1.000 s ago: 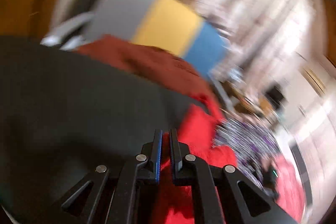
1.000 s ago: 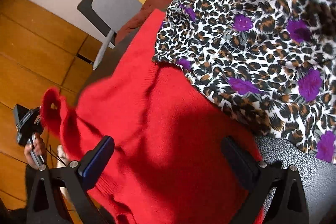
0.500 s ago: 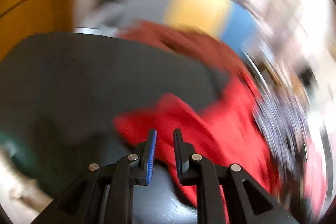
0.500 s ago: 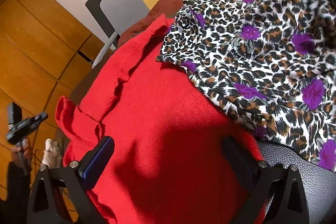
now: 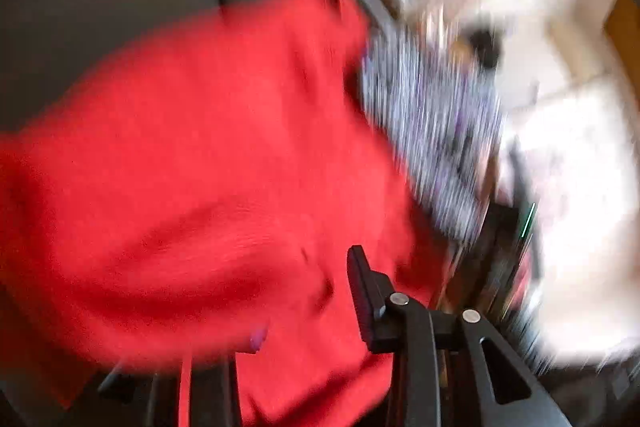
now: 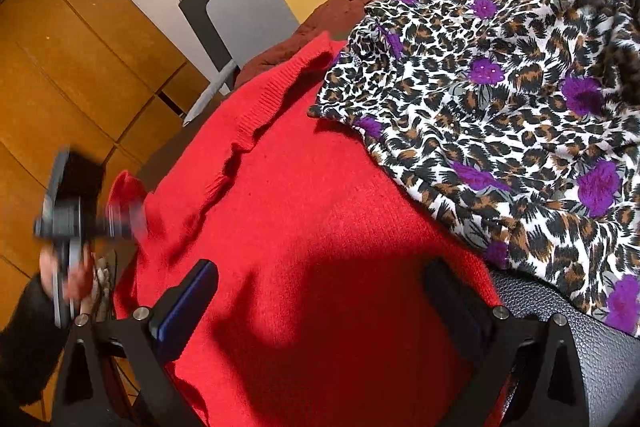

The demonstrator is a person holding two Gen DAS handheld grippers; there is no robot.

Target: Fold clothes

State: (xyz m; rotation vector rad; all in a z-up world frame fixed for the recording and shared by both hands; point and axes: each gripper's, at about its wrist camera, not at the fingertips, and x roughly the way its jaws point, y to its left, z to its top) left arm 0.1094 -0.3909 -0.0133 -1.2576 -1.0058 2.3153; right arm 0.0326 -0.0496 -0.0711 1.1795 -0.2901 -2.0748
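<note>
Meanwhile the right gripper (image 6: 320, 299) hovers wide over the red sweater (image 6: 304, 227), its ribbed edge (image 6: 272, 103) beside the leopard-print garment (image 6: 500, 99).

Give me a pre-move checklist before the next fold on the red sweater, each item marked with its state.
1. Red sweater lies on the dark table: ok.
2. Right gripper jaws wide, over the sweater, nothing pinched: ok.
3. Left gripper at the sweater's bunched left edge; its jaws have just been opening, and red cloth covers one finger in the left wrist view, so whether it is free of the cloth: cannot tell.
4. Leopard-print garment overlaps the sweater's far right edge: not ok for a clean fold.
5. Ribbed hem is rumpled, not flat: not ok.
6. Left wrist view is blurred: not ok for aiming.
</note>
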